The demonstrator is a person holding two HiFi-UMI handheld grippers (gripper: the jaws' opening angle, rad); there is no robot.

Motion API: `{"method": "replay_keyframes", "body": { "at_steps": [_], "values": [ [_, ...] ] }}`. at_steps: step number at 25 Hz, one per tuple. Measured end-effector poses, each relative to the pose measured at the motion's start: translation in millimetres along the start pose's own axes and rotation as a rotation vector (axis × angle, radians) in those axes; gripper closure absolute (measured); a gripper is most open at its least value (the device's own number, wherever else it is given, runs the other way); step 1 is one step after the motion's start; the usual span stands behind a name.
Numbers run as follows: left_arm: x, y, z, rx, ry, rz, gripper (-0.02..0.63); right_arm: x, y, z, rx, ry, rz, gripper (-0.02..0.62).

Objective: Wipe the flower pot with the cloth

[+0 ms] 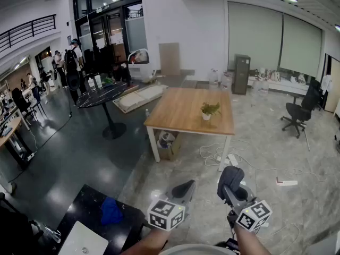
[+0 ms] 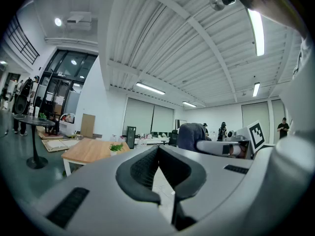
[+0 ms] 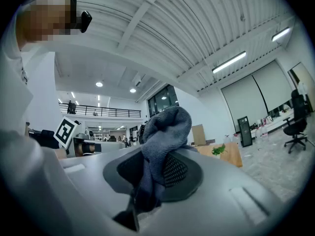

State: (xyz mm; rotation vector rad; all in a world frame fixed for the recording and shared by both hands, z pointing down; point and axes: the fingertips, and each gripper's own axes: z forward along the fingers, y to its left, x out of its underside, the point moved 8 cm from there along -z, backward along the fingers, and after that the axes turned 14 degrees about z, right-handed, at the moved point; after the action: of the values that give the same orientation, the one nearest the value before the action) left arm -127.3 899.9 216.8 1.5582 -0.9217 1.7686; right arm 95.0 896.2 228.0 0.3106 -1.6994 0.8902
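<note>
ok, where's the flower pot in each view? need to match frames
Head view: flower pot above centre, on the wooden table, right half.
Left gripper view: flower pot small, left of centre, at the wooden table right end.
Right gripper view: flower pot small, right of the cloth, on the wooden table.
Shared landmark: the wooden table under it.

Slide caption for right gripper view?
Right gripper shut on crumpled grey-blue cloth, small green potted plant on light wooden table beyond.
</note>
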Motion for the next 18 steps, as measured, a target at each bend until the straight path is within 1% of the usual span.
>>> {"method": "replay_keyframes", "body": {
  "at_steps": [18],
  "values": [
    [2.1,14.3,-4.7,-0.016,0.003,-0.004,0.598,2.7,6.8,16.8,-0.028,0.014,0.019,0.528]
  ]
}}
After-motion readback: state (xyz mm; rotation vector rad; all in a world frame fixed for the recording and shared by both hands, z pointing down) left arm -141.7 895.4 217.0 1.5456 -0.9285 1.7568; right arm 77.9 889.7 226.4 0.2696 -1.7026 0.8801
